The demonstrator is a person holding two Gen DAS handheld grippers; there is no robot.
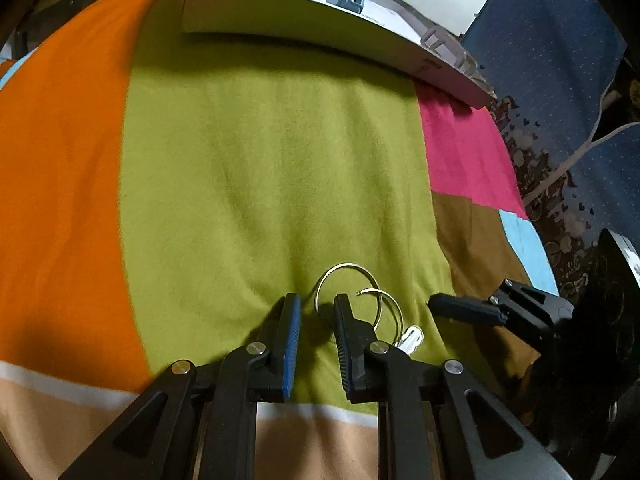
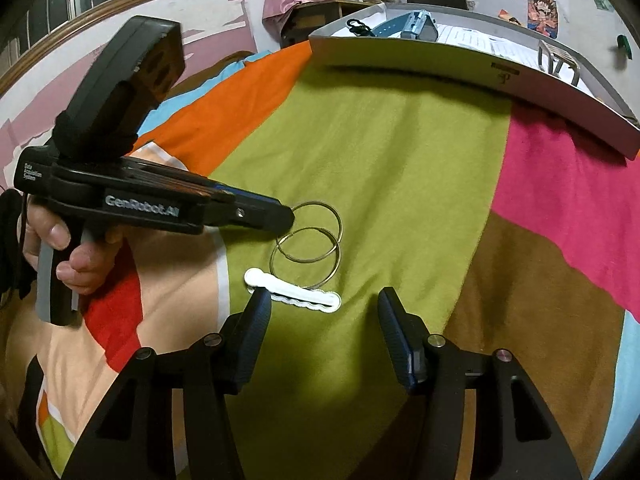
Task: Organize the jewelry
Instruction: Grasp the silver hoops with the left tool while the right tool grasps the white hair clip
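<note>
Metal hoops are the matter in hand: two thin hoop earrings lie overlapping on the green panel of a blanket, and picking them up looks like the current step. From the left, the left gripper sits low over the far hoop, jaws parted with nothing between them; its right finger crosses that ring's rim, so one finger seems to be inside the loop and one outside, though whether it touches the wire I cannot tell. The near hoop lies just right of that finger, and a white hair clip lies beside it, nearer the person. Further right, the right gripper hangs above the clip with its jaws spread wide and empty.

The next move probably calls for closing the left jaws squarely on the thin wire, which is flat against soft cloth and could slip or drag the second ring along, then carrying it to the open grey box at the far edge.

Everything rests on a bed under a colour-block blanket of orange, green, pink and brown. Behind are pinkish walls, a window grille and a poster.
</note>
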